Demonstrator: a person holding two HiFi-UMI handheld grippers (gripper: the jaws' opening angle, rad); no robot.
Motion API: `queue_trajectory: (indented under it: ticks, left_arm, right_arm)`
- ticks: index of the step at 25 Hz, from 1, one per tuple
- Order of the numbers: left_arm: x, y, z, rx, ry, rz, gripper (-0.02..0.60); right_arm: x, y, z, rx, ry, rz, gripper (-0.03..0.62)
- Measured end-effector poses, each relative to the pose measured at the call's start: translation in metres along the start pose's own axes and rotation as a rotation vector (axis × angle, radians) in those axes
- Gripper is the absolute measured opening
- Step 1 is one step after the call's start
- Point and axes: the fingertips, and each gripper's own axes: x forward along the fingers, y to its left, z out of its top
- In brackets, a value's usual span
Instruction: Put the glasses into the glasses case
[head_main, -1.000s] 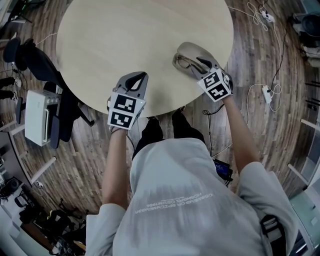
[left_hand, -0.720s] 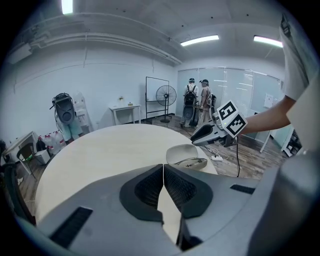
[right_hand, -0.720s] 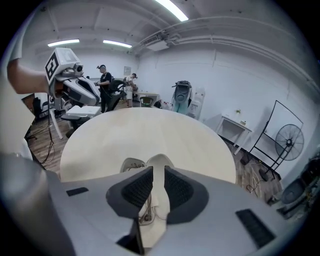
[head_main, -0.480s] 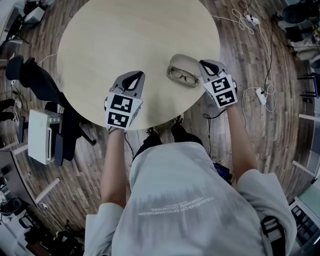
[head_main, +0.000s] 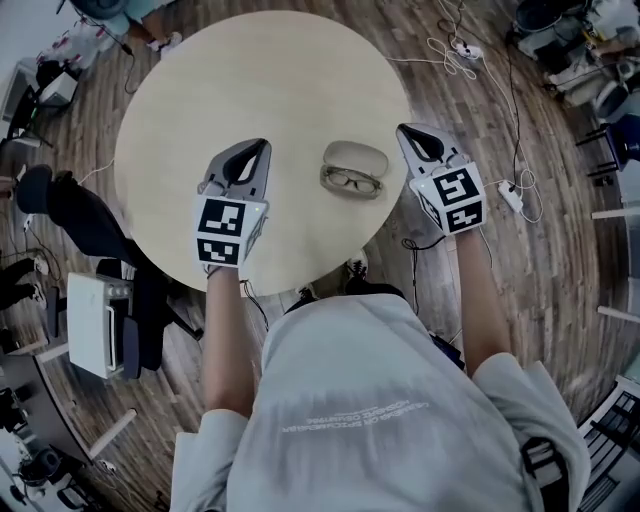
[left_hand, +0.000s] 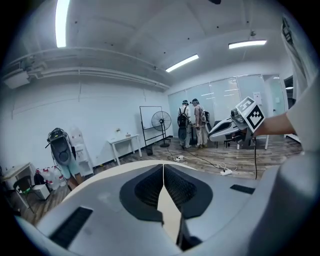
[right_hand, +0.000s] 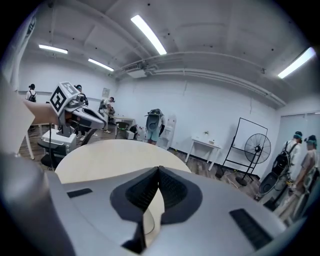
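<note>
- The person's grey shirt (head_main: 350, 400) fills the near edge of the head view, with both forearms reaching out from it toward the desk (head_main: 250, 90).
- The left gripper (head_main: 257, 147) is held over the near left part of the round desk and points away from the person. Its marker cube is toward the near rim.
- In the left gripper view its jaws meet at the tips, with only a thin wedge of desk showing between the pads lower down. Nothing is held.
- The right gripper (head_main: 409, 130) is at the desk's right rim, just right of the case (head_main: 356, 157), and most of its body is over the wood floor.
- In the right gripper view those jaws are also closed tip to tip, and they are empty.
- The case lies open on the near right part of the desk, between the two grippers and touching neither.
- The glasses (head_main: 351, 181) lie inside the case, in its nearer half, with the lenses side by side. The farther half is bare.
- The far part of the desk is bare pale wood.
- A dark chair (head_main: 70, 205) stands on the floor at the left.
- Cables (head_main: 455, 50) trail across the floor at the far right.
- Across the room in the left gripper view, a standing fan (left_hand: 161, 120) is next to some people (left_hand: 192, 125).
</note>
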Motion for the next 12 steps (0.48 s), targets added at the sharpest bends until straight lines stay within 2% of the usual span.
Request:
queue_trajectory:
  ticks: [12]
  left_arm:
    - [-0.026, 0.004, 0.096, 0.095, -0.21, -0.001, 0.015]
  right_arm:
    - [-0.051, -0.009, 0.068, -0.044, -0.143, -0.073, 0.002]
